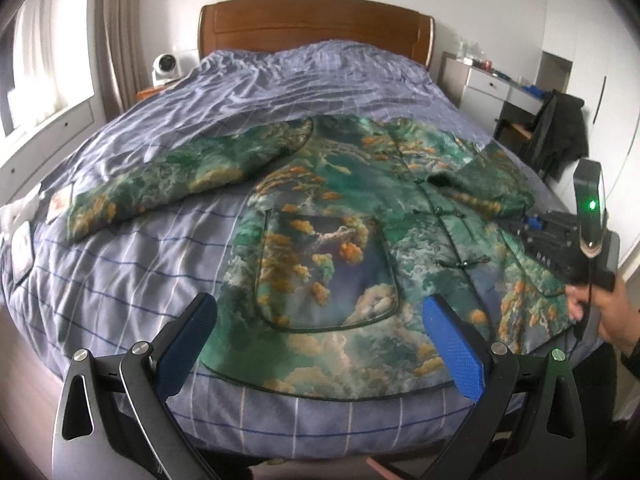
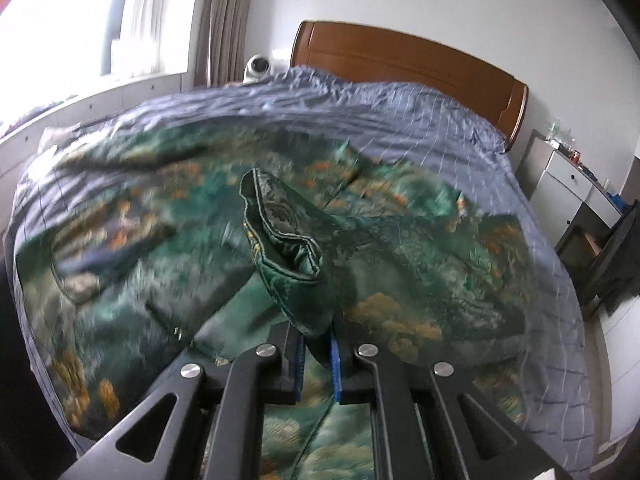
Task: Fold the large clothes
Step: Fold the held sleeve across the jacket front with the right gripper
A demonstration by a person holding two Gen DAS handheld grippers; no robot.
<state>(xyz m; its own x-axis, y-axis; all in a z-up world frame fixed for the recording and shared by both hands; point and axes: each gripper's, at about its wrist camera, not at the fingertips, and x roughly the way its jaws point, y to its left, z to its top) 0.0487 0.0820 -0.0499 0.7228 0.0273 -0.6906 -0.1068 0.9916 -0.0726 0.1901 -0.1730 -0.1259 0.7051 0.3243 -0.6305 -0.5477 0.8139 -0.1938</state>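
Observation:
A large green jacket with orange and cloud print lies front-up on the bed, one sleeve stretched out to the left. My left gripper is open and empty, hovering over the jacket's near hem. My right gripper is shut on the cuff of the jacket's other sleeve and holds it lifted above the jacket body. In the left wrist view the right gripper's body shows at the jacket's right edge, held by a hand.
The bed has a blue striped cover and a wooden headboard. A white fan stands at the left of the headboard. A white desk and a chair with dark clothes stand at the right.

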